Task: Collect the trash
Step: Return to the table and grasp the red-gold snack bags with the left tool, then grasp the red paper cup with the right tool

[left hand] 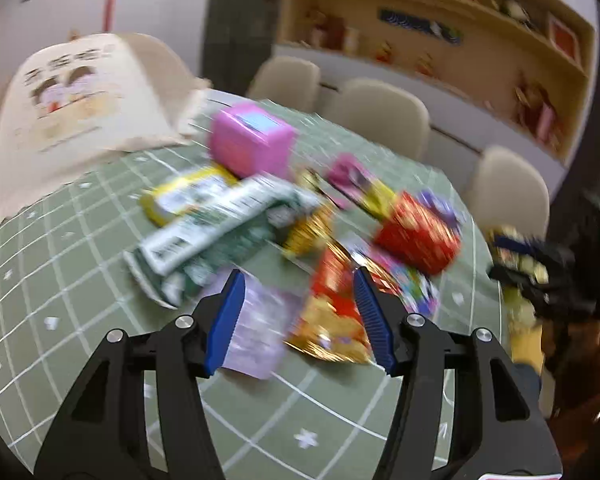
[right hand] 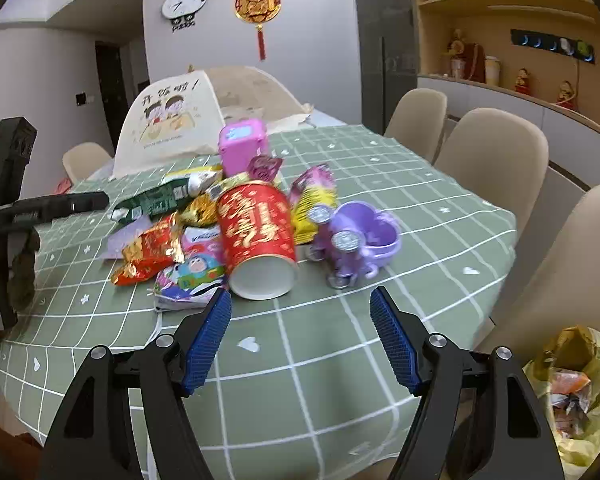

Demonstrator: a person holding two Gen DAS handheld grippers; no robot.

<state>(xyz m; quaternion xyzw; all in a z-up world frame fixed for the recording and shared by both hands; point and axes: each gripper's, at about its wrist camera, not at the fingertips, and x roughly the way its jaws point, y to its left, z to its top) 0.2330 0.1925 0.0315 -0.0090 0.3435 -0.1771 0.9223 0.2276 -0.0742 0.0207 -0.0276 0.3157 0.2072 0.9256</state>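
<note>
A pile of trash lies mid-table: a red paper cup point(right hand: 256, 232) on its side, a red-gold wrapper point(right hand: 148, 252), a green wrapper point(right hand: 156, 200), a cartoon-print wrapper point(right hand: 192, 276) and a yellow-pink wrapper point(right hand: 312, 200). My right gripper point(right hand: 300, 292) is open and empty, just short of the cup's mouth. In the blurred left wrist view my left gripper point(left hand: 299, 276) is open over a lilac paper point(left hand: 256, 328) and the red-gold wrapper point(left hand: 332, 320), pressing on neither. A yellow trash bag point(right hand: 576, 400) holding wrappers hangs below the table's right edge.
The table has a green checked cloth point(right hand: 300, 360). A purple plastic toy point(right hand: 360, 236) stands right of the cup and a pink box point(right hand: 242, 144) behind the pile. A cream food cover point(right hand: 172, 120) fills the far left. Beige chairs point(right hand: 496, 148) line the right side.
</note>
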